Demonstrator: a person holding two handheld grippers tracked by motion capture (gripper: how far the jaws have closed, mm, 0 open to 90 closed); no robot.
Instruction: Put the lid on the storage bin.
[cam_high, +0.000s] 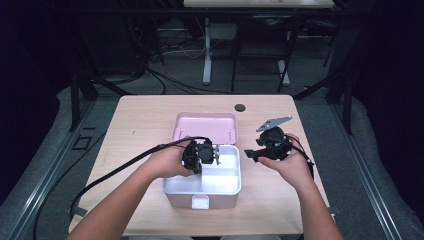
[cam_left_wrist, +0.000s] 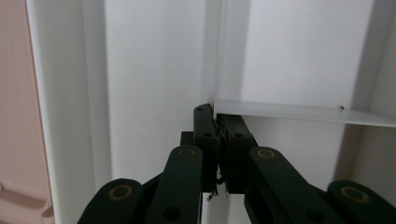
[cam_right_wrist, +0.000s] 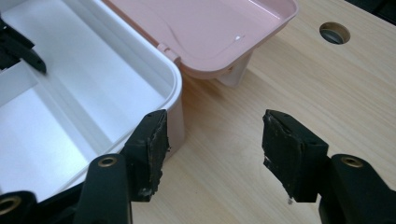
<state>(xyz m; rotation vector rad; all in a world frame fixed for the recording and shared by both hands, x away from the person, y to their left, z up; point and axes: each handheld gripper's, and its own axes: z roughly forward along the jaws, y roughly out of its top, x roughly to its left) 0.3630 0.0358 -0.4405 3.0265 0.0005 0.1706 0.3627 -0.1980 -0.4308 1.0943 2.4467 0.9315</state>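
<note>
Black jaws of the left gripper are pressed together on the thin white divider inside the box, which sits mid-tabletop. Right gripper, jaws apart and holding nothing, hovers just right of the box, near its pink lid.

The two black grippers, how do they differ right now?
The left gripper has its jaws shut down inside the white tray of the pink plastic box, at a divider wall; the right gripper has its jaws open with nothing between them, over the wooden table beside the box. Both are black, two-jawed and hand-held.
</note>
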